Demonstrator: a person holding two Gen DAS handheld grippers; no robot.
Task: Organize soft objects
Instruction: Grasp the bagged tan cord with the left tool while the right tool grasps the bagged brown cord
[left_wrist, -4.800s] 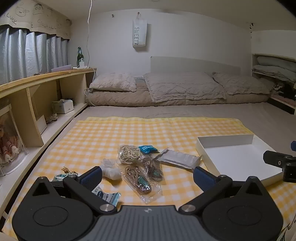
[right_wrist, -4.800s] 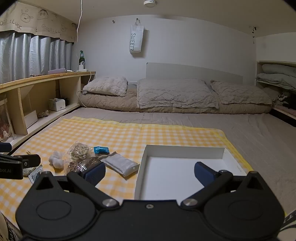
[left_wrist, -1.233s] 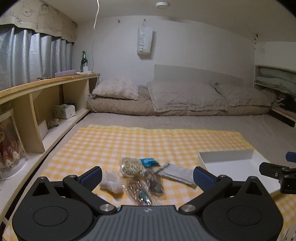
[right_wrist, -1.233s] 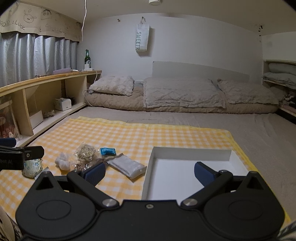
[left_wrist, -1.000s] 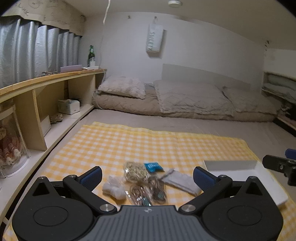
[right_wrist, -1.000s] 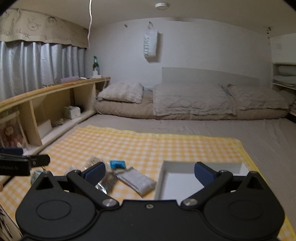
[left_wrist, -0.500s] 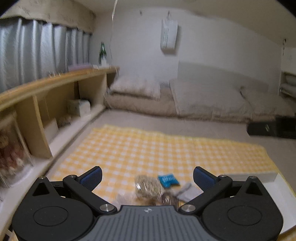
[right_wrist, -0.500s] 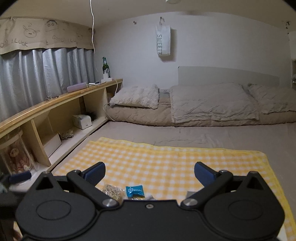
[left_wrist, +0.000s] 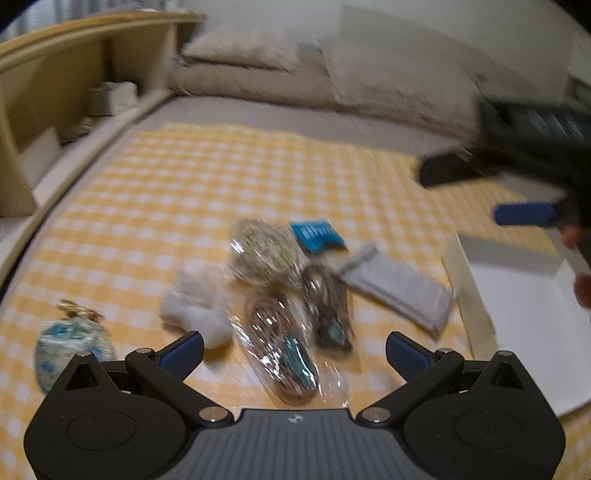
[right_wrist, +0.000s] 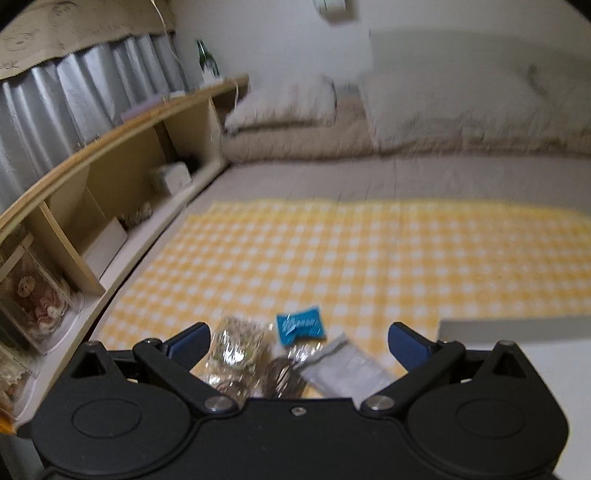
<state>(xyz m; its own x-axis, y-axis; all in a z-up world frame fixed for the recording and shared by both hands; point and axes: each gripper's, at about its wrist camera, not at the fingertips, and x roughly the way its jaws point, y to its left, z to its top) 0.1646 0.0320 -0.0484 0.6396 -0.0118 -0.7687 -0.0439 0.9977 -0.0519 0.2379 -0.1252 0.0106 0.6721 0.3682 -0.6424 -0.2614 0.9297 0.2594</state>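
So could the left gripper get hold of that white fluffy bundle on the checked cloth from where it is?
Probably yes. The left gripper is open and holds nothing, and the white fluffy bundle lies uncovered on the yellow checked cloth just ahead of its left finger; only the neighbouring clear packet crowds it.

Motion blur smears both views, and the white tray (left_wrist: 524, 332) is cut off by the right edge.

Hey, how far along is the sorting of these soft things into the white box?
Nothing looks sorted yet: the visible part of the white box holds nothing. Both the left gripper and right gripper are open and hold nothing. All is left: the cotton balls, clear bags, blue packet, grey pouch and patterned pouch lie on the checked cloth.
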